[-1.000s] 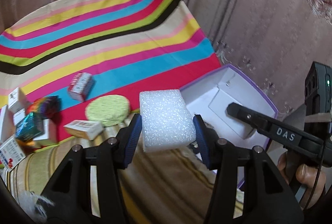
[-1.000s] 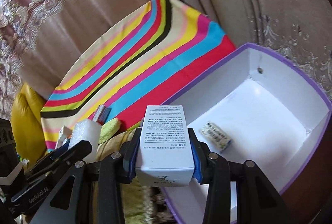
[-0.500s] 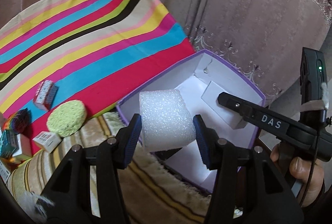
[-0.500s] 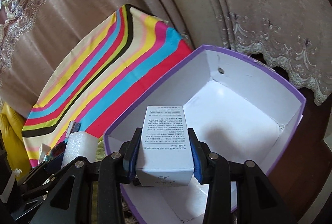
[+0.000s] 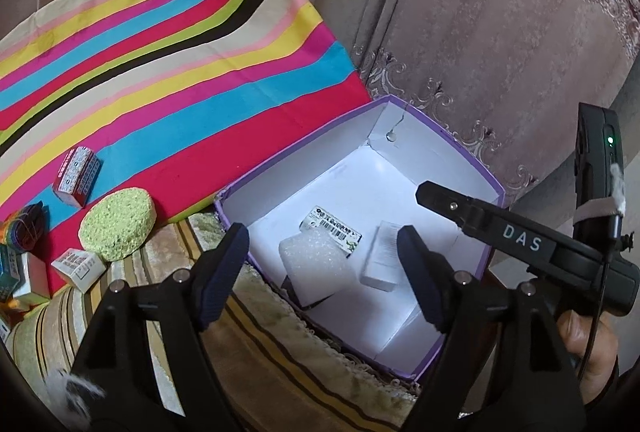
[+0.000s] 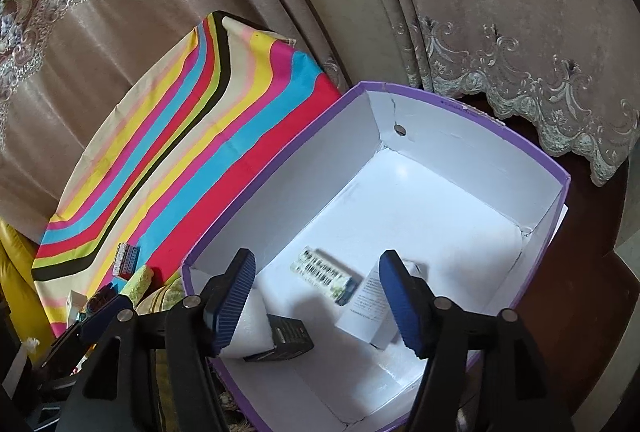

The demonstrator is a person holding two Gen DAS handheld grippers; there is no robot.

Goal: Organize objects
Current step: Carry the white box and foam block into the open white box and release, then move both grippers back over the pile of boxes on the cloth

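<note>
- Since half a second ago both of our loads have left the fingers: the white foam block [image 5: 318,268] and the white printed carton [image 5: 382,258] now lie inside the purple-rimmed box [image 5: 494,187] rather than between the pads.
- Our left gripper [image 5: 322,278] hangs spread wide over the near edge of the box, grasping nothing.
- Our right gripper [image 6: 316,306] is likewise released, its blue pads well apart above the box floor.
- In the right wrist view the foam block [image 6: 250,328] sits in the near left corner, touching a small black item [image 6: 286,340] beside it.
- The carton [image 6: 370,306] lies on its side near the right pad, its printed face up.
- A small barcode-labelled packet [image 6: 324,274] rests on the floor between the foam and the carton, just beside the carton.
- Outside the box, on the striped cloth [image 5: 160,71], we see a round green sponge [image 5: 116,228], a red-and-white patterned box [image 5: 76,181] and a small white box [image 5: 78,268] near the sponge.
- Further left lie a rainbow-coloured bundle [image 5: 24,232] and other small boxes, too cropped for us to identify.
- From the left wrist view, the right gripper's arm, marked DAS [image 5: 522,242], reaches over the far right side of the box, a hand [image 5: 588,348] on its grip.
</note>
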